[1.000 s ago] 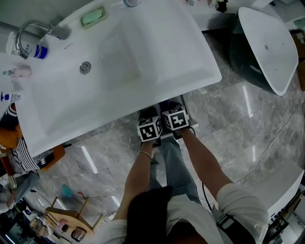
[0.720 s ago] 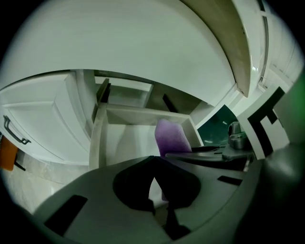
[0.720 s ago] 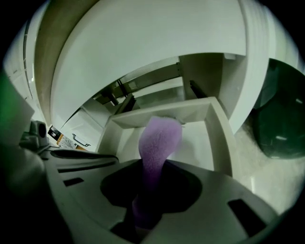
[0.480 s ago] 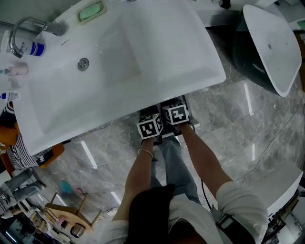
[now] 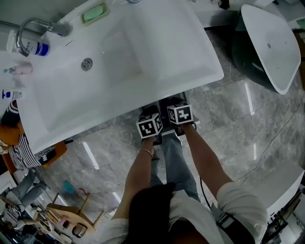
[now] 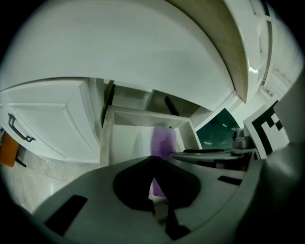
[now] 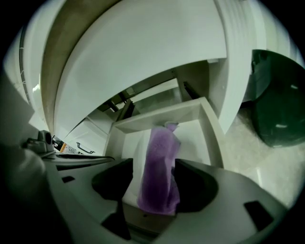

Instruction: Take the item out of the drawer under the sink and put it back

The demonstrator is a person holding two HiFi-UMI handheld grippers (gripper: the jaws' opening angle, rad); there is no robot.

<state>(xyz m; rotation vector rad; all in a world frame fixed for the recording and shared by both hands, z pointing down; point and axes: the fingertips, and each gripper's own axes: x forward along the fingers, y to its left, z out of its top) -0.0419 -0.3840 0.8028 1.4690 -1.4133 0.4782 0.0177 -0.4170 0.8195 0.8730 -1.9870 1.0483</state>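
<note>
A drawer [image 7: 209,125] stands pulled out under the white sink [image 5: 119,57]. A purple cloth [image 7: 158,167] drapes from between my right gripper's [image 7: 152,190] jaws down into the drawer. Those jaws are opening and stand wide, their pads off the cloth. My left gripper [image 6: 155,188] hovers just left of it, jaws nearly together with nothing held; the cloth [image 6: 163,140] and drawer [image 6: 107,138] show beyond it. In the head view only the left marker cube [image 5: 149,127] and the right marker cube [image 5: 180,114] show at the sink's front edge; the jaws and drawer are hidden beneath.
A faucet [image 5: 28,28], a green soap [image 5: 93,14] and small bottles [image 5: 33,48] sit on the sink top. A white basin [image 5: 269,43] lies on the marble floor at right, over a dark green tub [image 7: 276,105]. A cabinet door with a handle [image 6: 19,129] stands left of the drawer.
The right marker cube has drifted a little to the right, away from the left one. The left cube has hardly moved.
</note>
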